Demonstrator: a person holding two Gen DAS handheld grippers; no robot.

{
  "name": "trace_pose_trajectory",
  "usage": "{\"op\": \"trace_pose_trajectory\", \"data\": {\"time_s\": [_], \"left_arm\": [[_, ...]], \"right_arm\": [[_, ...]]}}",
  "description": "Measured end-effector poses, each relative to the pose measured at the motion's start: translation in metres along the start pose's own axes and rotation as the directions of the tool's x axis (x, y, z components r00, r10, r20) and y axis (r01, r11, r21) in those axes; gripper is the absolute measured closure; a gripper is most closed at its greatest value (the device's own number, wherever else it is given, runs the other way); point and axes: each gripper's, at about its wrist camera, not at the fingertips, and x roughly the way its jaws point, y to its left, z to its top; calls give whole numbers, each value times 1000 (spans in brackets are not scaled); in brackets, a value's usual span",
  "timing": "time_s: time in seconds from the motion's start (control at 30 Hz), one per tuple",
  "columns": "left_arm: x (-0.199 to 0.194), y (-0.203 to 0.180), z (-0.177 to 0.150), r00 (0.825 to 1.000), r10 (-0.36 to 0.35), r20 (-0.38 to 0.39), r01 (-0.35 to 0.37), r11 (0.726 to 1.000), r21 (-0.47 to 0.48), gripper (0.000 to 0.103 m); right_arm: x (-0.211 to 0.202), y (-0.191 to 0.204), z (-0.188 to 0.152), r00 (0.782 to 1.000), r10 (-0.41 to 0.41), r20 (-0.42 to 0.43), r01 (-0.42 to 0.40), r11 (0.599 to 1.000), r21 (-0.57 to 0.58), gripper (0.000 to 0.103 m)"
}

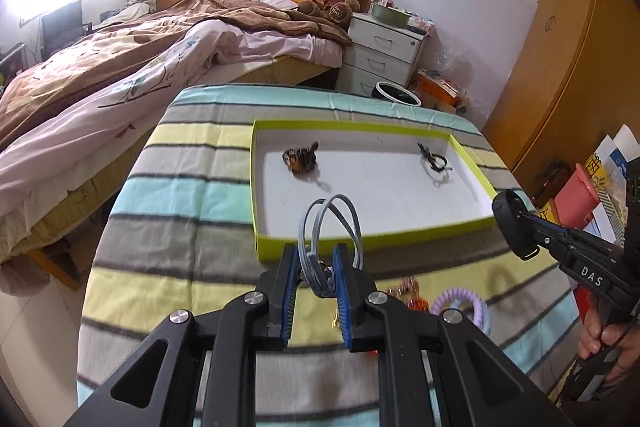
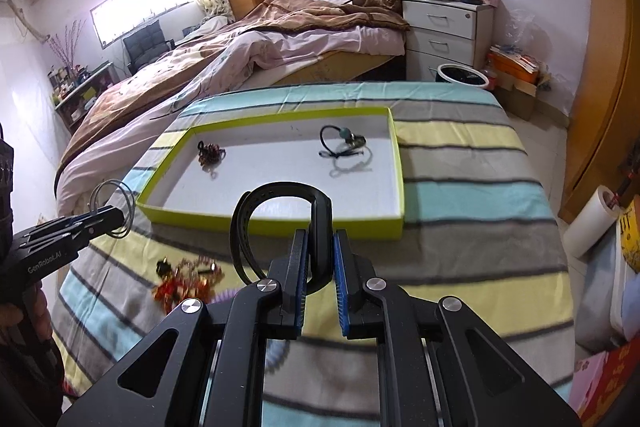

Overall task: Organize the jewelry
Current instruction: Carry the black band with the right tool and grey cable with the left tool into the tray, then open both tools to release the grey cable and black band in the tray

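While both grippers hang over the near edge of the striped cloth (image 1: 168, 211), each has its jaws drawn narrow and clamped on an item. The left gripper (image 1: 317, 255) pinches a bundle of grey looped bands (image 1: 332, 227) between its blue pads; the loops rise toward 12 o'clock from the fingertips, overlapping the near wall of the tray as seen from the left wrist. The right gripper (image 2: 321, 251) grips a black strap band (image 2: 280, 211) at one side, the loop arching up and out to 10 o'clock of the fingertips.

On the cloth beneath, at 8 o'clock of the right fingertips, lies a blurred red-and-gold ornament cluster (image 2: 186, 279). The left wrist view alone shows a lilac coiled ring (image 1: 464, 307) just beside that cluster, at 4 o'clock of the left fingertips; the right view hides most of it behind the gripper body.

Beyond the fingertips sits a shallow tray with a lime-green rim (image 1: 360, 241) and white floor. Inside it, well apart, are a brown beaded piece (image 1: 300, 161) at 11 o'clock and a dark cord bracelet (image 1: 434, 161) at 1 o'clock. The right wrist view shows a green bead and metal charm on that cord; the left does not resolve them.

Farther off: an unmade bed (image 2: 280, 43), a teddy bear (image 1: 334, 3) and a white drawer unit (image 2: 448, 27).
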Motion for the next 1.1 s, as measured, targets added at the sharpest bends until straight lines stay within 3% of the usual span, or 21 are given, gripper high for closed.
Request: {"op": "trace_pose_trajectory", "data": {"time_s": [0.6, 1.1], "left_arm": [[62, 7, 49, 999, -13, -46, 14, 1000, 7, 85], [100, 17, 54, 994, -10, -113, 9, 1000, -17, 85]], "right_arm": [[76, 10, 55, 997, -19, -71, 15, 998, -56, 90], [120, 8, 68, 988, -43, -146, 34, 997, -63, 90]]}}
